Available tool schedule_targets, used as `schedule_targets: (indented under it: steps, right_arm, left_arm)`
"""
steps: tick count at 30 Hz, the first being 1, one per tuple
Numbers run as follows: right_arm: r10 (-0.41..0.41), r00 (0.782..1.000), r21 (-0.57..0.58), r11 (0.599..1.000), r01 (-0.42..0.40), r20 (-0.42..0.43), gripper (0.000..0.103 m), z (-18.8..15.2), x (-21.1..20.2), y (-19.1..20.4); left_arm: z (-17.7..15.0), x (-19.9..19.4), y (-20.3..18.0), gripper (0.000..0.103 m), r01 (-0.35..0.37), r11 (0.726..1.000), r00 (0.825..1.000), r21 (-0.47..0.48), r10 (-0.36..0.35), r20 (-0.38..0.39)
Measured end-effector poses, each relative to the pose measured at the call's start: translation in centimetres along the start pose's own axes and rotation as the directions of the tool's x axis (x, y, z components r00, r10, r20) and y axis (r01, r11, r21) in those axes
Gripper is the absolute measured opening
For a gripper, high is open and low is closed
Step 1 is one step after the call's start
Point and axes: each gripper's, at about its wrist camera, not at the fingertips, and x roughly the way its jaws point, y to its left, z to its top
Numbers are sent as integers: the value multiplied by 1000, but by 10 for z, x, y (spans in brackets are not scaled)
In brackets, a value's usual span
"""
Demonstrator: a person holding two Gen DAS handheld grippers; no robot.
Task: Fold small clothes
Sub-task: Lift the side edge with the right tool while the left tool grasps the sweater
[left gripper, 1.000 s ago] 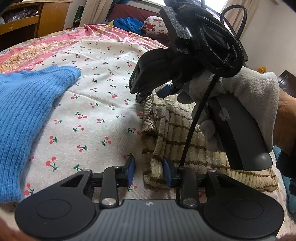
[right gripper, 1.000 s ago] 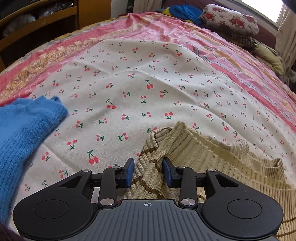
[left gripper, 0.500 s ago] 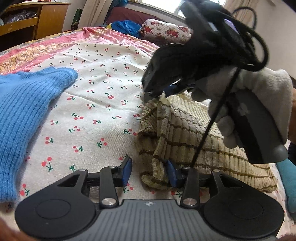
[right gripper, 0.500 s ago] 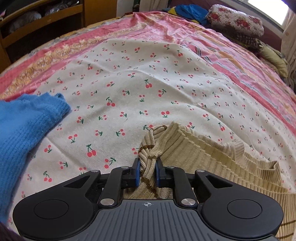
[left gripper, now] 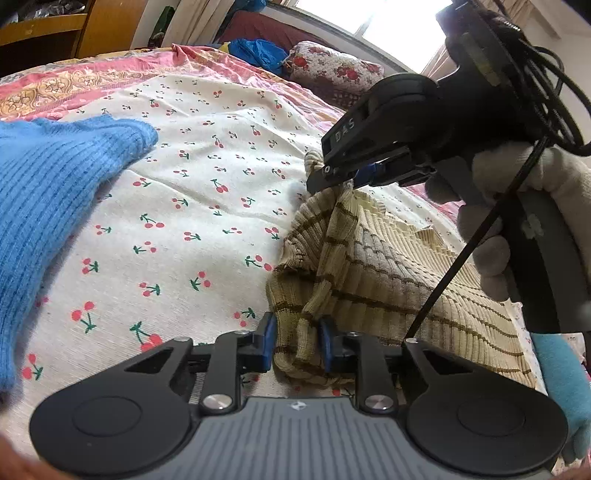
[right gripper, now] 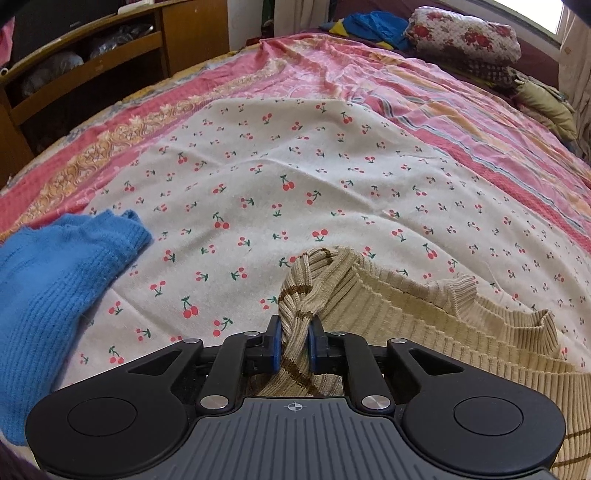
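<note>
A beige ribbed sweater with brown stripes [left gripper: 388,266] lies crumpled on the cherry-print sheet [left gripper: 207,206]. My left gripper [left gripper: 295,343] has the sweater's near corner between its blue pads; its jaws are closing and the cloth fills the gap. My right gripper [right gripper: 295,347] is shut on a bunched fold of the sweater [right gripper: 424,325] and holds it raised off the sheet. In the left wrist view the right gripper [left gripper: 343,181] hangs above the sweater's far corner, held by a white-gloved hand [left gripper: 517,192].
A blue knit sweater [right gripper: 55,277] lies on the sheet to the left, apart from the beige one. A pink patterned bedspread [right gripper: 369,74] lies beyond, with a floral pillow [right gripper: 461,33] and more clothes at the far end. Wooden shelves [right gripper: 92,66] stand at the left.
My right gripper closed on the sweater's fold and rose, pulling that corner up. My left gripper's jaws widened a little, then narrowed around the near corner.
</note>
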Motion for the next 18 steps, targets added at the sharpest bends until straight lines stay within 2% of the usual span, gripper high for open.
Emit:
schedule_targets:
  steps: [4, 9, 18]
  right_arm:
    - [2, 1000, 5, 1000, -2, 8, 13, 0, -7, -2]
    - [5, 1000, 24, 1000, -6, 21, 13, 0, -21, -9]
    - [6, 999, 45, 999, -8, 43, 13, -2, -39, -22]
  left_arm:
    - [0, 1, -1, 32, -4, 1000, 1000, 2, 4, 7]
    - [-2, 2, -1, 43, -9, 1000, 1000, 5, 9, 23]
    - [-7, -1, -3, 55, -3, 1000, 998, -3, 3, 70]
